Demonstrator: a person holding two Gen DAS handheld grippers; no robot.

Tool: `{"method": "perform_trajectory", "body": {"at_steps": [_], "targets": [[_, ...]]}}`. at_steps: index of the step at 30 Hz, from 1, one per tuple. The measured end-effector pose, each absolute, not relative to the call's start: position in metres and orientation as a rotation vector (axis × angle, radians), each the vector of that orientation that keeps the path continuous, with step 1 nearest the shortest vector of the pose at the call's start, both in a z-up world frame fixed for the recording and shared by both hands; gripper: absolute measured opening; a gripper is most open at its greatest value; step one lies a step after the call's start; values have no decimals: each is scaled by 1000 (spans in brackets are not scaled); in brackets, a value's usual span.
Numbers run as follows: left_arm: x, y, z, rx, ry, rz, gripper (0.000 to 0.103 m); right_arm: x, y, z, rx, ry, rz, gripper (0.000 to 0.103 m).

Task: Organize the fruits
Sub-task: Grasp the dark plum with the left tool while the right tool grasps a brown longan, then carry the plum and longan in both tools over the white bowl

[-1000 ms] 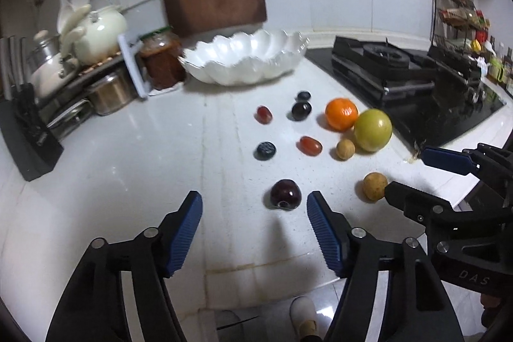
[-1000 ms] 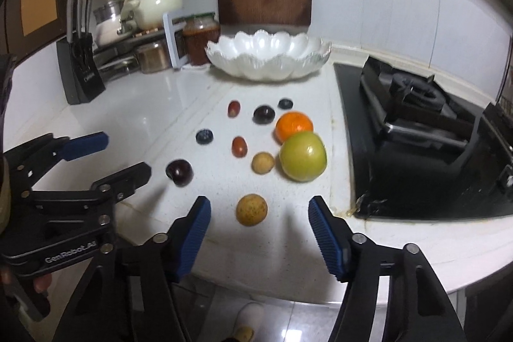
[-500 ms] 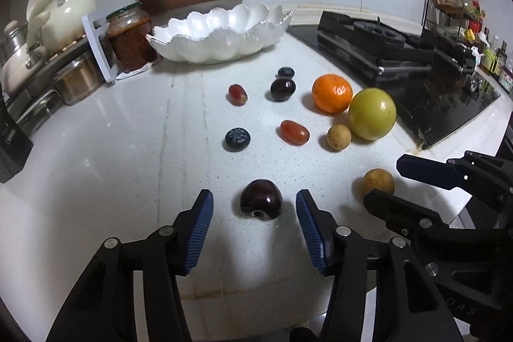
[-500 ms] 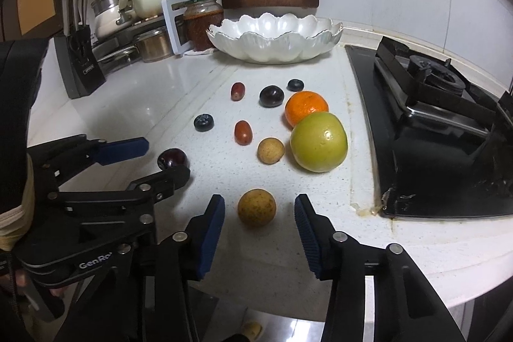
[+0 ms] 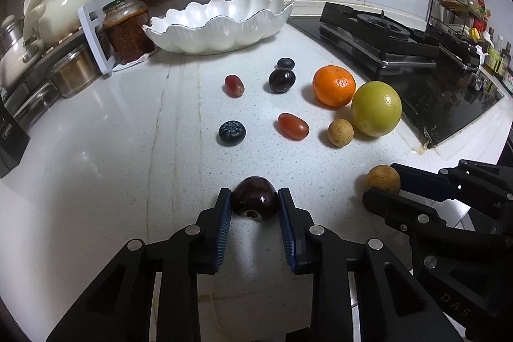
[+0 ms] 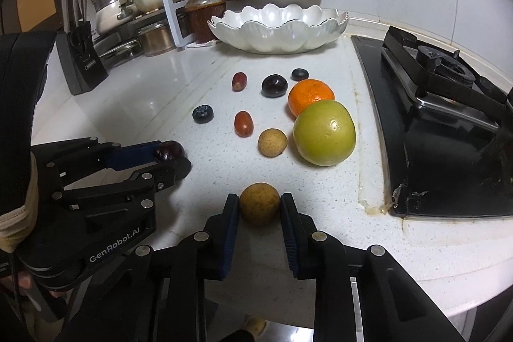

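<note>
Down at the near edge of the white tabletop [image 5: 96,169], both claws have just closed in from wide open: the left claw [image 5: 255,201] now pinches the glossy dark cherry [image 5: 255,203], and the right claw [image 6: 259,205] squeezes the dull tan longan [image 6: 259,203]. Both fruits sit on the tabletop, well short of the white scalloped bowl [image 5: 221,24].

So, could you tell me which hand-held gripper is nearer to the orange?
Right. The right hand-held gripper, shut on a tan fruit, sits nearer the orange; the left hand-held gripper grips a cherry farther off.
</note>
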State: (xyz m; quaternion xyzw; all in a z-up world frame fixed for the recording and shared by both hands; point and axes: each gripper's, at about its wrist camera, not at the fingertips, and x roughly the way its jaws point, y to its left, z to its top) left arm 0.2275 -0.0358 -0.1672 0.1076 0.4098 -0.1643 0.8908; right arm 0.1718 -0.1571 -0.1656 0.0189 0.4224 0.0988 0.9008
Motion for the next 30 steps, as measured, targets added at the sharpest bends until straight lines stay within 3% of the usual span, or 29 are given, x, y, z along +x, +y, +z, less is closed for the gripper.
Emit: {"method": "perform_trajectory", "body": {"at_steps": [30], "targets": [[249,-55,-55,133,659,-262,29,211,-198,-60,52,645,208,27]]}}
